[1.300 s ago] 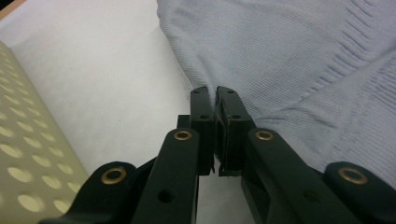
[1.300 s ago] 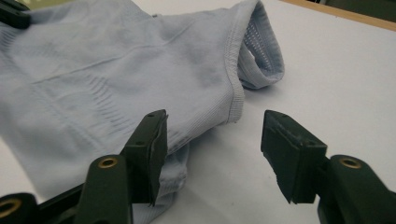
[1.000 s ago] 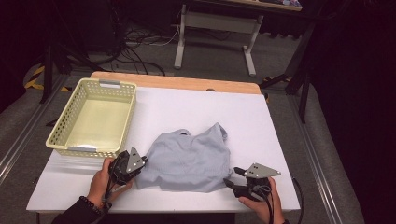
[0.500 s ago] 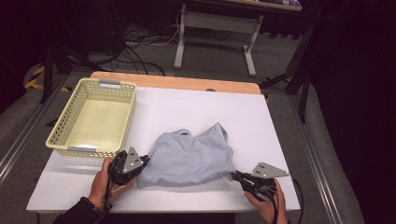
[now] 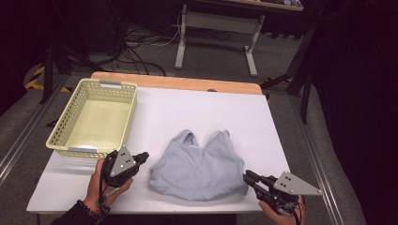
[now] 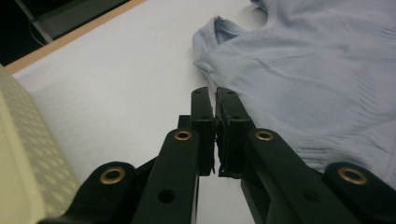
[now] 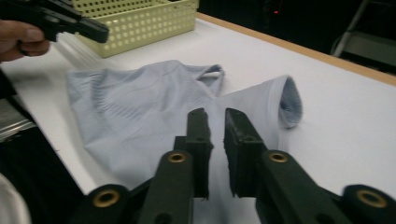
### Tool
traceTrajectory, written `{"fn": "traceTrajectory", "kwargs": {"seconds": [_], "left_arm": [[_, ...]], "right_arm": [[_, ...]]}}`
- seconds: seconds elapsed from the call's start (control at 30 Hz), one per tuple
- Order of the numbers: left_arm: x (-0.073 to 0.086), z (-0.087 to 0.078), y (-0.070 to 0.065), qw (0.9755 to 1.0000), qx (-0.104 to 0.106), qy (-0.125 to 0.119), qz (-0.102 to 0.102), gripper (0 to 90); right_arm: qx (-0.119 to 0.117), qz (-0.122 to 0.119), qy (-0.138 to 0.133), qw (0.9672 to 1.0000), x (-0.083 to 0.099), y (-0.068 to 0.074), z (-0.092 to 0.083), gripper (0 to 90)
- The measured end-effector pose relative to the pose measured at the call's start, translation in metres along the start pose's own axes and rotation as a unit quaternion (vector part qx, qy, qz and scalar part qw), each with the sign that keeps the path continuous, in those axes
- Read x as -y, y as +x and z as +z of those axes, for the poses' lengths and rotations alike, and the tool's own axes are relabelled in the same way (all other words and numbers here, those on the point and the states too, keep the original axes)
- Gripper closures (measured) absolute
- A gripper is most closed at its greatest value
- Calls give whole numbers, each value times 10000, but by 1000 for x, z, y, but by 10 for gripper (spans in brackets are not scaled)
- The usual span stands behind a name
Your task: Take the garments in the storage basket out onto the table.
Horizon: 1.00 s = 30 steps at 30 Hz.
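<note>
your left gripper (image 5: 141, 157) sits at the lower left of the high view, jaws pressed together on nothing, its tip just beside the left edge of the pale blue top (image 5: 199, 166). your right gripper (image 5: 249, 178) is at the lower right of that view, at the top's lower right corner; its jaws stand a narrow gap apart after closing and then easing open a little, and nothing is between them.

the high view gives you the whole layout: the top lies flat in the lower middle of the white counter (image 5: 187, 108), straps pointing to the far side, with the yellow basket (image 5: 126, 112) at the left, well apart from it. the left gripper view adds what that one lacks: a rolled strap edge (image 6: 219, 25) in the upper middle and ribbed knit bands along the right. the right gripper view shows the other strap loop (image 7: 289, 100) curled open, fine ribbing on the body, and your left hand (image 7: 21, 37) at the upper left.

no label or writing can be read on the top or the basket.
</note>
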<state>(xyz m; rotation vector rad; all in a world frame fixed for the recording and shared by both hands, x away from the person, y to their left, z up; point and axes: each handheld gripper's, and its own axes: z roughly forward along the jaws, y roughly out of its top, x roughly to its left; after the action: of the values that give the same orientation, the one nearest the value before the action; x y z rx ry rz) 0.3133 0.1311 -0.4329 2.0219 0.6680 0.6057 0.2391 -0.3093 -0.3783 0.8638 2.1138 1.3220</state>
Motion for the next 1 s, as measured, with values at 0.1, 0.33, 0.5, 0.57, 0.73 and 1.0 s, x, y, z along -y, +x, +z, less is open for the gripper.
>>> {"fn": "traceTrajectory", "kwargs": {"seconds": [0.1,0.33,0.5,0.57,0.73,1.0], "left_arm": [[0,4,-3,9999,38,75,78,809],[-9,44,-14,9989,292,380,2,469],[-5,77,-6,9932,715,791,-459,393],[-3,79,-6,9918,823,857,-468,432],[-3,73,-12,9869,1218,1018,-289,678],[-10,52,-26,9848,1200,1215,330,831]], "right_arm": [[114,103,17,9999,2,-8,8,680],[284,294,991,9942,26,-46,75,446],[246,575,1427,9878,41,-66,106,423],[146,699,1515,9859,45,-68,107,459],[-237,830,1559,9840,48,-64,96,647],[-251,578,1370,9886,41,-56,79,757]]}}
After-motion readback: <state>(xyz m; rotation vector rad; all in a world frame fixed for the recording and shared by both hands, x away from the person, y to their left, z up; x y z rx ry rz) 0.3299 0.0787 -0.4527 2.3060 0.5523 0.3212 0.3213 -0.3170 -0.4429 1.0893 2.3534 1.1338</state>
